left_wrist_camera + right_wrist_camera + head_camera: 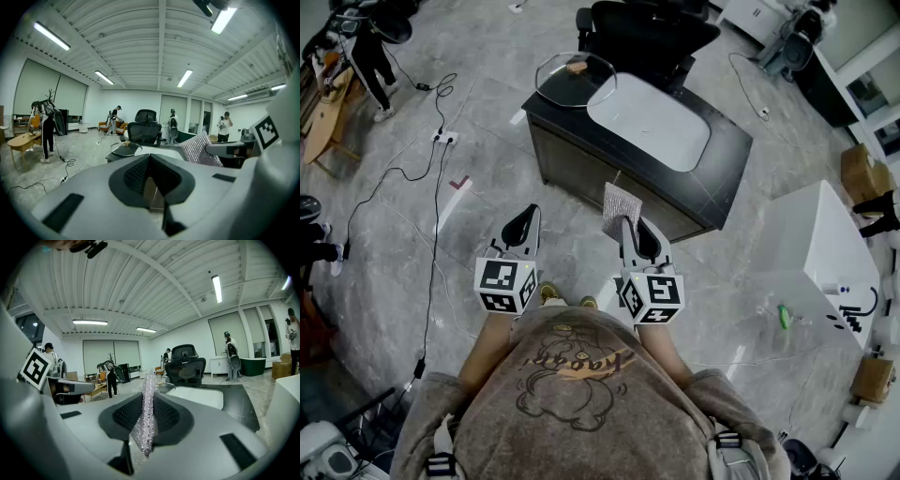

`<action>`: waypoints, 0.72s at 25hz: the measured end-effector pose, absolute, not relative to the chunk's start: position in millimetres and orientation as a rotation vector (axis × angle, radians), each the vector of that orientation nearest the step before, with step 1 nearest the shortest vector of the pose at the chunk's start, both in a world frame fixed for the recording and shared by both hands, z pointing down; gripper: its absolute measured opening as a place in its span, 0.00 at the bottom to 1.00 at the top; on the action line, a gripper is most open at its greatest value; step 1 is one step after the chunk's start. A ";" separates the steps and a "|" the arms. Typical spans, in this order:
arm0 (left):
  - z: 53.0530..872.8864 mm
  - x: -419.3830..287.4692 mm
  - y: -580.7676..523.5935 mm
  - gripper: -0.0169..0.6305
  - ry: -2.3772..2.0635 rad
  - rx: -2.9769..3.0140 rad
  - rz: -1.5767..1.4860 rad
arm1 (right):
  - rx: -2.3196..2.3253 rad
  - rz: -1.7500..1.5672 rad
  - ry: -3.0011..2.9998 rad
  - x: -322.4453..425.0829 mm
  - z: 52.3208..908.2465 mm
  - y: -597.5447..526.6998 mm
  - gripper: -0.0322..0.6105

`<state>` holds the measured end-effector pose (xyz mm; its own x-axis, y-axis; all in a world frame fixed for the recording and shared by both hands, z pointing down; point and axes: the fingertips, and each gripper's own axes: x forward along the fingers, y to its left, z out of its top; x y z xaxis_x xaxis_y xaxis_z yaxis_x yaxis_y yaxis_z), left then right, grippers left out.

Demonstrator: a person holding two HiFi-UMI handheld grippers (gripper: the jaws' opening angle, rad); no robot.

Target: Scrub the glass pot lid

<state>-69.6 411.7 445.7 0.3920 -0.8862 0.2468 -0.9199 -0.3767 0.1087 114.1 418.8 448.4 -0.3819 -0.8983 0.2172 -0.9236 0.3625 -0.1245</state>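
Note:
The glass pot lid (pixel 573 80) lies flat on the far left corner of a dark table (pixel 727 164), its knob up; it also shows as the lid (pixel 125 148) in the left gripper view. My right gripper (pixel 627 225) is shut on a silvery scrub cloth (pixel 621 201), which stands up between the jaws as the glittering cloth (pixel 147 413). My left gripper (pixel 525 221) is shut with nothing in it. Both grippers hover over the floor, short of the table's near edge and well away from the lid.
A white oval sink (pixel 649 120) is set into the tabletop beside the lid. A black office chair (pixel 645 33) stands behind the table. A white cabinet (pixel 825 258) is at the right. Cables (pixel 431 159) run over the floor at left. Several people stand far off.

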 end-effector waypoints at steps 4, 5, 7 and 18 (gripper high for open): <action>447.4 -76.3 405.4 0.05 -1.590 2.418 0.221 | 1.674 0.381 -2.514 105.6 450.4 414.0 0.18; 448.6 -77.7 403.8 0.05 -1.584 2.418 0.224 | 1.670 0.387 -2.522 103.5 450.4 413.1 0.18; 452.2 -80.5 400.9 0.05 -1.570 2.420 0.228 | 1.665 0.391 -2.532 99.3 450.8 412.2 0.18; 465.7 -107.2 368.8 0.05 -1.510 2.445 0.248 | 1.686 0.376 -2.520 73.6 457.5 390.9 0.18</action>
<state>-107.2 368.8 465.7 0.4464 -0.8511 0.2763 -0.8948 -0.4281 0.1270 73.6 390.9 457.5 -0.3885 -0.8980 0.2066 -0.9192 0.3621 -0.1549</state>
